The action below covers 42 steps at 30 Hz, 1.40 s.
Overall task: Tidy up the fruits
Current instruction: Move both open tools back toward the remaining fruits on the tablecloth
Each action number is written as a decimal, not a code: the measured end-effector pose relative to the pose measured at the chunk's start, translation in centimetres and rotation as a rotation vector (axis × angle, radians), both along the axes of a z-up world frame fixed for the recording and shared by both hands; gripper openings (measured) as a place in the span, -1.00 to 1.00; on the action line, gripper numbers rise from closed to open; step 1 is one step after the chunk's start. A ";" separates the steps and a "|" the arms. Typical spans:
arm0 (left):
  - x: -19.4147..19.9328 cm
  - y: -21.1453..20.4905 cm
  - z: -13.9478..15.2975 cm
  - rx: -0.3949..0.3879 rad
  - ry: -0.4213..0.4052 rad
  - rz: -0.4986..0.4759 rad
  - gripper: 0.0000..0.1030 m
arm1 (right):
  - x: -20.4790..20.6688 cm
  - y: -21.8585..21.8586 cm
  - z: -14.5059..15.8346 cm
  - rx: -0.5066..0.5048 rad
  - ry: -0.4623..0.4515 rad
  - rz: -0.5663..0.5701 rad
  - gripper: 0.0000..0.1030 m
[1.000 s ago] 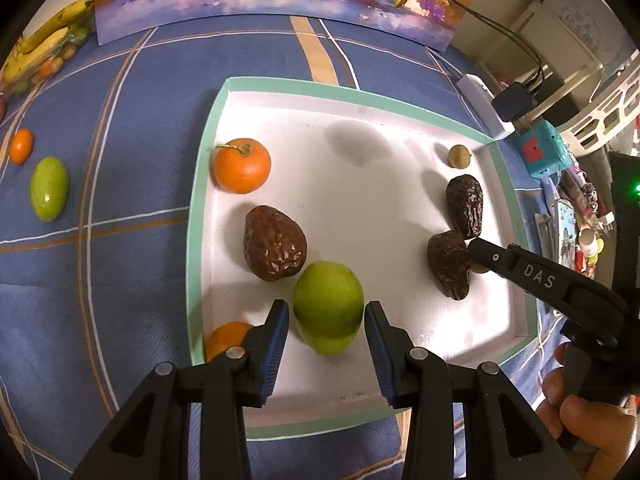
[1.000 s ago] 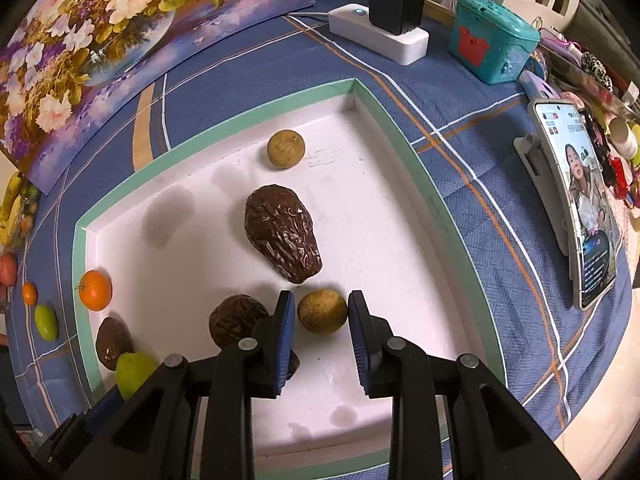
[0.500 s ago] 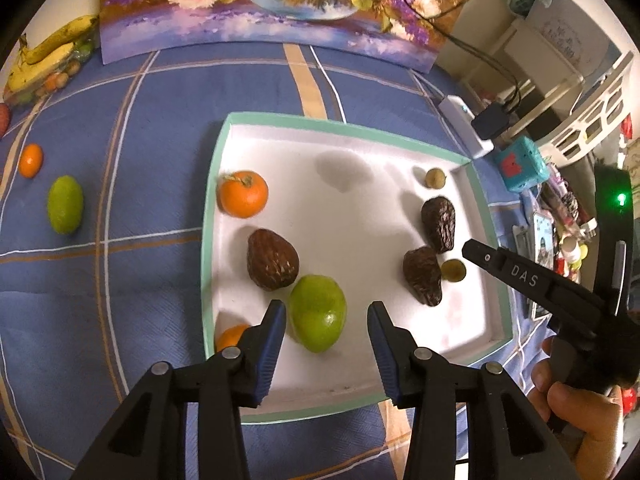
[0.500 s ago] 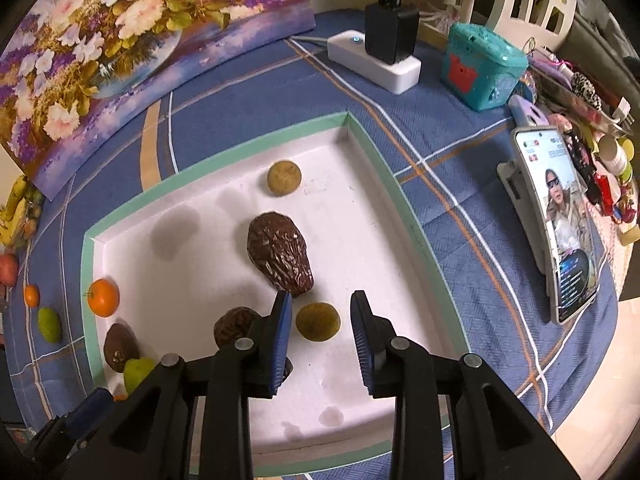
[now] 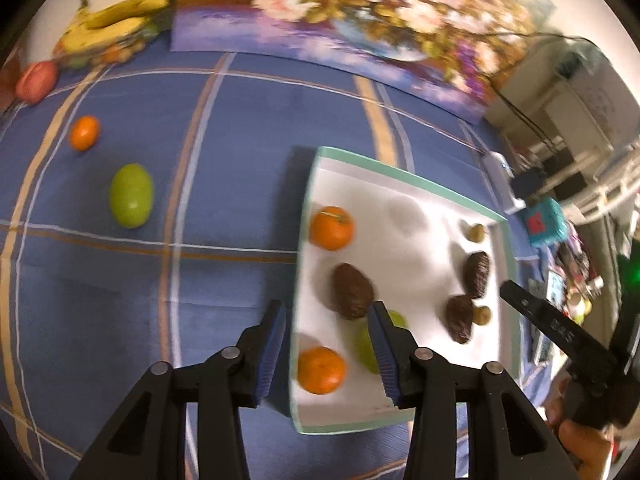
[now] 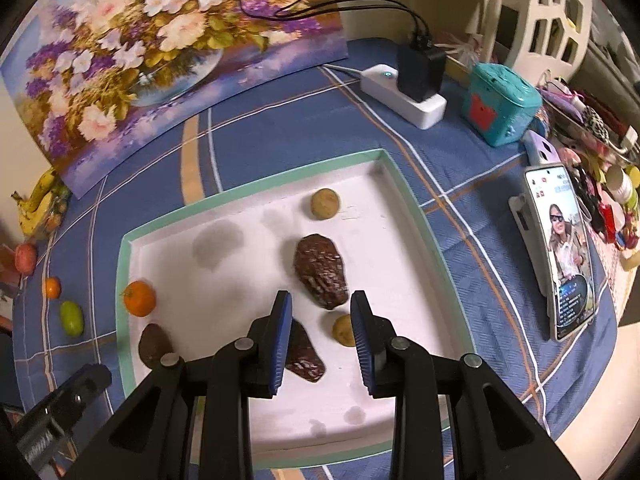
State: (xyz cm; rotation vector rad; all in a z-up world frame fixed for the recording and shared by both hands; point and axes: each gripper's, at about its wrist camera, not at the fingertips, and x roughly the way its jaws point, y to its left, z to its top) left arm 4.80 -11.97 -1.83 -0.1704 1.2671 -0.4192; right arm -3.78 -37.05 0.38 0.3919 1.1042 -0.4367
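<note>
A white tray with a mint-green rim sits on the blue plaid tablecloth, and most of the fruit lies inside it. Along the tray's left side are two oranges, a wrinkled brown fruit between them and a green fruit partly hidden behind one finger of the left gripper. Toward the right side are two more brown fruits and two small tan round fruits, one near the far corner and one beside the nearer brown fruit. Outside the tray, well apart from it on the cloth, lie a green fruit, a small orange, a reddish fruit and bananas by the flower painting. The left gripper hangs over the tray's left edge, its jaws opening and empty. The right gripper hovers above the tray with jaws slightly apart, nothing pinched; the nearer tan fruit sits on the tray below them. A phone stands at the right.
</note>
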 end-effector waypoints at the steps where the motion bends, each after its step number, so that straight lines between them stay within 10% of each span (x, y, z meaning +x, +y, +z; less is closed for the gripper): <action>1: 0.2 0.3 -0.3 0.010 0.006 0.017 0.11 | 0.2 0.2 -0.1 -0.002 0.004 0.011 -0.18; 10: 1.3 2.9 -2.3 0.061 0.059 0.186 0.62 | 1.2 1.7 -0.8 -0.021 0.024 0.082 0.46; 22: 0.9 5.4 -1.8 0.090 0.018 0.339 1.00 | 1.8 3.1 -0.8 -0.061 0.005 0.142 0.81; 42: 2.3 7.4 -1.2 0.035 -0.054 0.382 1.00 | 1.9 4.4 0.0 -0.071 -0.087 0.146 0.84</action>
